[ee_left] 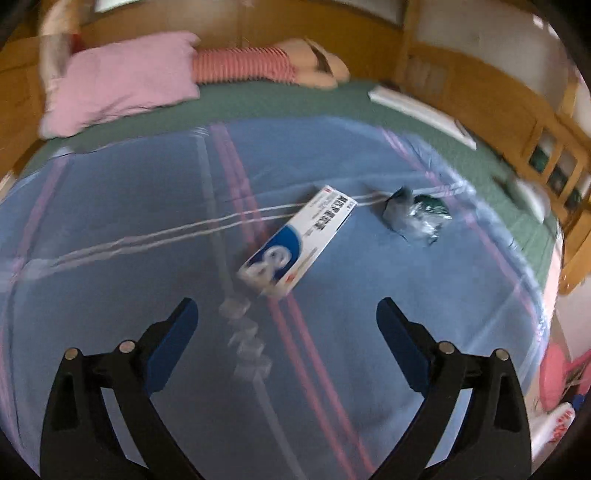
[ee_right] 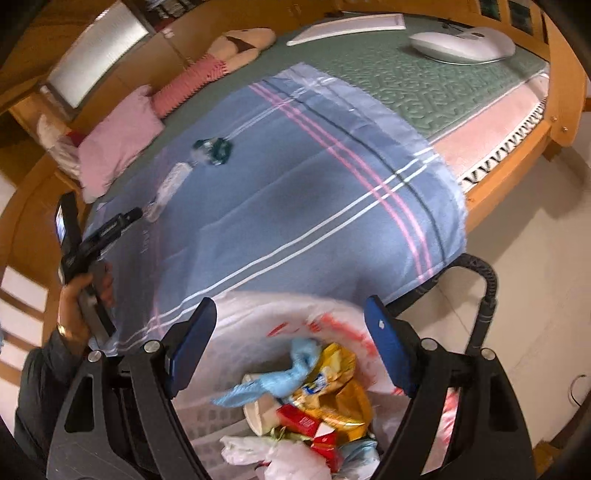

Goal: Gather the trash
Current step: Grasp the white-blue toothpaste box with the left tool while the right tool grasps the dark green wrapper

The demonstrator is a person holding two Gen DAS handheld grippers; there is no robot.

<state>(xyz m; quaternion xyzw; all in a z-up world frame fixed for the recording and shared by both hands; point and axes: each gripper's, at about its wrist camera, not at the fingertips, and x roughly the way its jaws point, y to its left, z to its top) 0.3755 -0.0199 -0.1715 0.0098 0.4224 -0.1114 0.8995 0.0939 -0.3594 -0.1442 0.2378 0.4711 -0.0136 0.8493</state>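
Note:
A white and blue medicine box lies on the blue striped blanket, just ahead of my open, empty left gripper. A clear blister strip lies between its fingers. A crumpled clear and dark green wrapper lies to the right of the box. My right gripper is open and empty above a bin lined with a white bag, holding a blue glove, a yellow wrapper and a red box. The box, the wrapper and the left gripper also show in the right wrist view.
A pink pillow and a striped doll lie at the head of the bed. A white board and a white oval device rest on the green mat. A wooden frame surrounds the bed. A black tube stands by the bin.

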